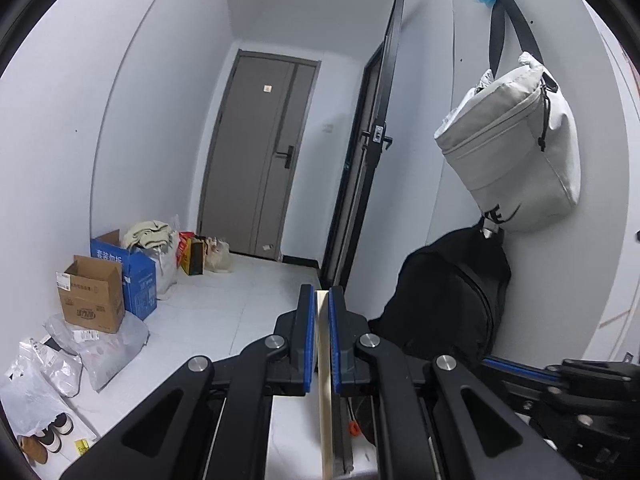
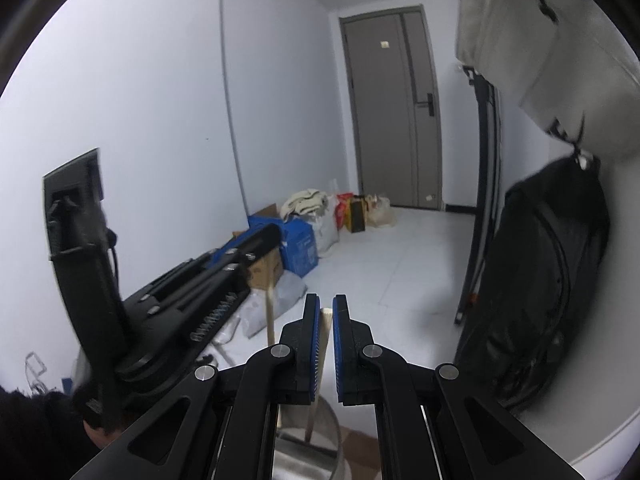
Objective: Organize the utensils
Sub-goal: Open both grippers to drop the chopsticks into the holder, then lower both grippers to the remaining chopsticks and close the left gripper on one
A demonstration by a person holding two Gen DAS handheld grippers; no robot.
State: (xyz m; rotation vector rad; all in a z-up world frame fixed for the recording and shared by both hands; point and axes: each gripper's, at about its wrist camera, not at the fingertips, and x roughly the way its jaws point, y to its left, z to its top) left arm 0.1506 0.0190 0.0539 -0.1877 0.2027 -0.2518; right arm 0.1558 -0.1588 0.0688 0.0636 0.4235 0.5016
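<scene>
Left gripper [image 1: 320, 300] clamped on a pale wooden stick [image 1: 325, 380] running down between its pads. Right gripper [image 2: 325, 312] pinches another wooden stick [image 2: 320, 360], its lower end in a metal pot [image 2: 320, 432] directly below. Boxes [image 1: 94, 296] beyond, grey door [image 1: 256, 152] farthest.

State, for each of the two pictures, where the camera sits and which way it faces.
Left wrist view: sits behind the left tongs, facing a hallway with a grey door; its tongs grip a wooden stick.
Right wrist view: sits behind the right tongs, facing the same way; its tongs grip a wooden utensil, with the other tool on the left.
Shared: door, blue box, black backpack.
</scene>
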